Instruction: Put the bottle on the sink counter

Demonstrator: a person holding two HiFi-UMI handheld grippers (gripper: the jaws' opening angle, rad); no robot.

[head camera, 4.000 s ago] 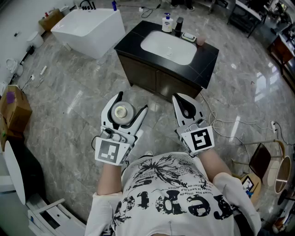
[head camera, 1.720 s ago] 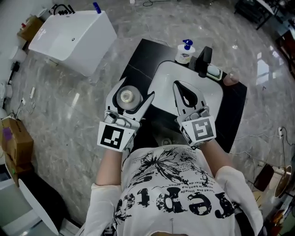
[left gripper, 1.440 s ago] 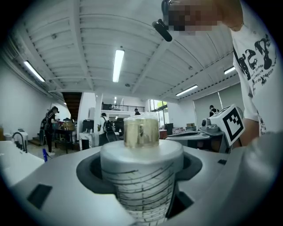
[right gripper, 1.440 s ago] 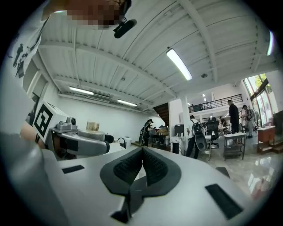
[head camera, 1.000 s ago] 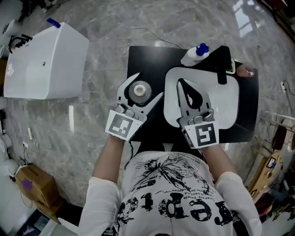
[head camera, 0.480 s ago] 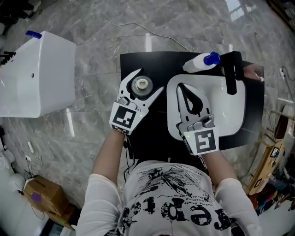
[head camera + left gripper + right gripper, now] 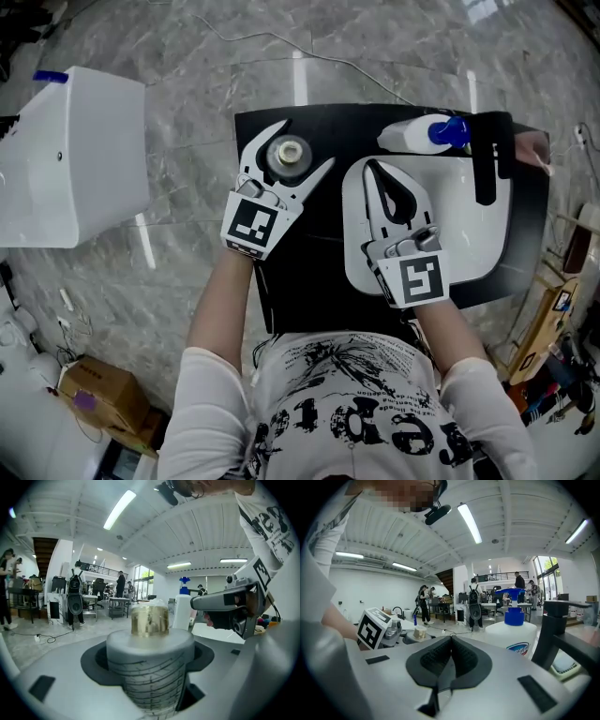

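My left gripper (image 7: 292, 156) is shut on a grey bottle (image 7: 286, 157) with a gold cap (image 7: 149, 619), held upright over the left part of the black sink counter (image 7: 300, 272). In the left gripper view the bottle's ribbed body (image 7: 149, 674) sits clamped between the jaws. My right gripper (image 7: 382, 176) is shut with nothing in it and hovers over the white basin (image 7: 473, 239). In the right gripper view its dark pads (image 7: 449, 663) meet.
A white pump bottle with a blue top (image 7: 420, 134) stands at the counter's back, next to a black faucet (image 7: 485, 169). A white box-shaped tub (image 7: 70, 159) sits on the marble floor to the left. A cardboard box (image 7: 94, 394) lies lower left.
I have walked up to the sink. The counter has come from far ahead to right under both grippers, and the left gripper with the bottle now hangs over its left part.
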